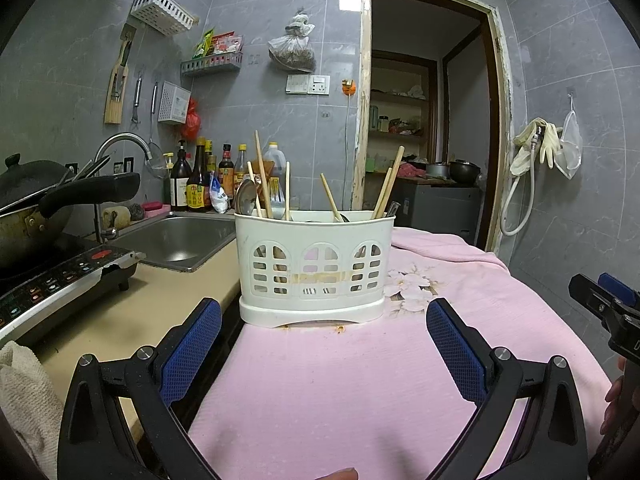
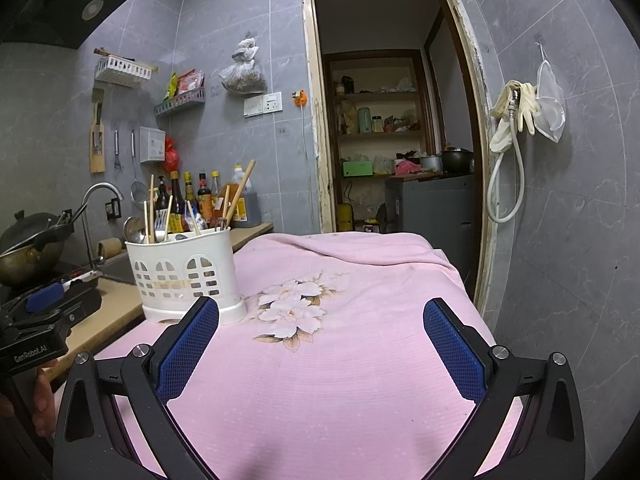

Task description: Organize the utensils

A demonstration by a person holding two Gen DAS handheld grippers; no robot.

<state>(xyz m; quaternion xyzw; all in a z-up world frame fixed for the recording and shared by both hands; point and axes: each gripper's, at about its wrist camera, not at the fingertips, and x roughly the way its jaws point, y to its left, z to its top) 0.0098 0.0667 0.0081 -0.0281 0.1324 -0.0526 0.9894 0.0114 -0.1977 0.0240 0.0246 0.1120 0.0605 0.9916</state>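
Observation:
A white plastic utensil caddy [image 1: 314, 272] stands on the pink flowered cloth [image 1: 360, 380], holding several wooden chopsticks [image 1: 262, 178] and metal spoons [image 1: 245, 198]. My left gripper [image 1: 324, 314] is open just in front of the caddy, with nothing between its blue pads. In the right wrist view the same caddy [image 2: 186, 276] sits at the left, beside the left finger. My right gripper [image 2: 320, 316] is open over the cloth [image 2: 340, 360], holding nothing. Each gripper shows at the edge of the other's view: the right one [image 1: 612, 308], the left one [image 2: 44, 320].
Left of the cloth lies a beige counter [image 1: 160, 300] with a steel sink [image 1: 180, 240], sauce bottles [image 1: 200, 180], an induction hob [image 1: 52, 284] and a wok [image 1: 32, 208]. An open doorway [image 1: 428, 120] stands behind. A white towel [image 1: 24, 400] lies at the lower left.

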